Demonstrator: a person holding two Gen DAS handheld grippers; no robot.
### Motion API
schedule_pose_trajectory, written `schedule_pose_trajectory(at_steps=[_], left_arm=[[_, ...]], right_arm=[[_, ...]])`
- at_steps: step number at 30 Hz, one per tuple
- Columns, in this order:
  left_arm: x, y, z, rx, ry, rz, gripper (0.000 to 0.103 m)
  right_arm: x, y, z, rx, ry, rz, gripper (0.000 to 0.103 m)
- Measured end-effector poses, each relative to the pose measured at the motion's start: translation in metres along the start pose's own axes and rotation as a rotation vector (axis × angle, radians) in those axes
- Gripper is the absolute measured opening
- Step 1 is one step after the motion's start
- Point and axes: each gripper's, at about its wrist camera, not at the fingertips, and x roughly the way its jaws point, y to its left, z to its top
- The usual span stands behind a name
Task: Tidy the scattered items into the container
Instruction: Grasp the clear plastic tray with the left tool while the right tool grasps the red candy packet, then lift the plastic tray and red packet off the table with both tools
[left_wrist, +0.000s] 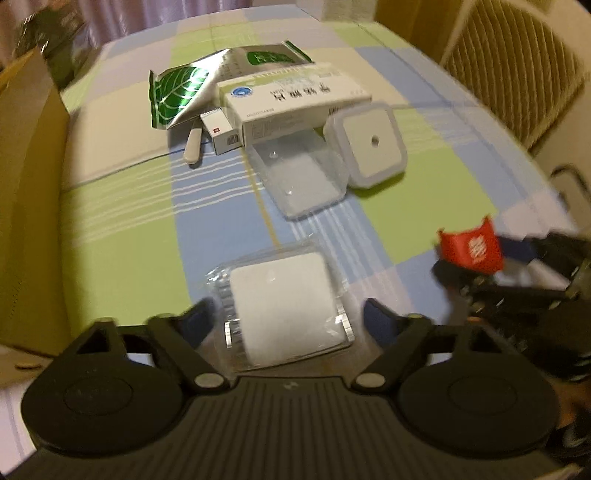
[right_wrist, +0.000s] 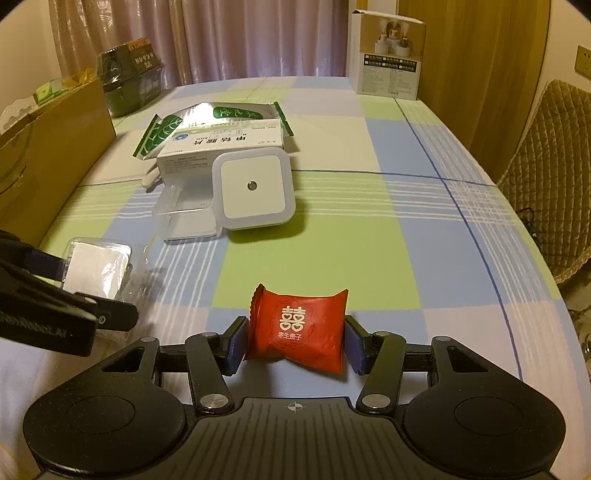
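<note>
Right gripper (right_wrist: 295, 341) clenched on a red candy packet (right_wrist: 297, 328), blue pads pressing its two crimped-side flanks; packet sits at lower centre of the right wrist view, its long axis running left-right across the jaw gap, lifted clear of the checked tablecloth (right_wrist: 369, 192) as far as I can judge. Left gripper (left_wrist: 288, 321) released, jaws spread wide either side of a white pad in a clear blister pack (left_wrist: 280, 306), which lies at lower centre of the left wrist view, directly ahead between the fingers but not touched by either pad. That view is blurred, so exact clearance is uncertain. Cardboard box (right_wrist: 55, 147), presumably the container, stands along the left edge of both views, upper left in the right wrist view. It is nearer the left gripper than the right. For the right gripper the box lies up and left, with the left gripper and the blister pack between. The remaining clutter sits at centre-left of the right wrist view: night light (right_wrist: 255, 188) touching a clear plastic tray (right_wrist: 188, 218), medicine box (right_wrist: 221, 147) behind them, green foil pouch (right_wrist: 162, 133) partly beneath it. Judgement: the packet must travel leftward past the other arm to reach the box; risk of crossing paths.
</note>
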Motion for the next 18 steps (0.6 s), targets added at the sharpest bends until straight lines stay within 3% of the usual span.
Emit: schedule_pose_trajectory(at_steps=[2,8,12,18], left_arm=[[-0.003,0.001,-0.002,0.007,0.001,-0.009,0.068],[-0.008,0.002,-0.011,0.06,0.018,-0.032,0.068],[-0.007,0.005,-0.016,0.031,0.03,-0.028,0.072],[-0.003,0.004,-0.021,0.027,0.043,-0.026,0.069]], right_arm=[[0.0,0.001,0.0,-0.007,-0.001,0.001,0.056],[0.001,0.002,-0.002,-0.007,-0.009,-0.004,0.057],[0.001,0.002,-0.001,-0.013,-0.014,-0.004,0.057],[0.002,0.004,-0.001,-0.03,-0.017,-0.009,0.056]])
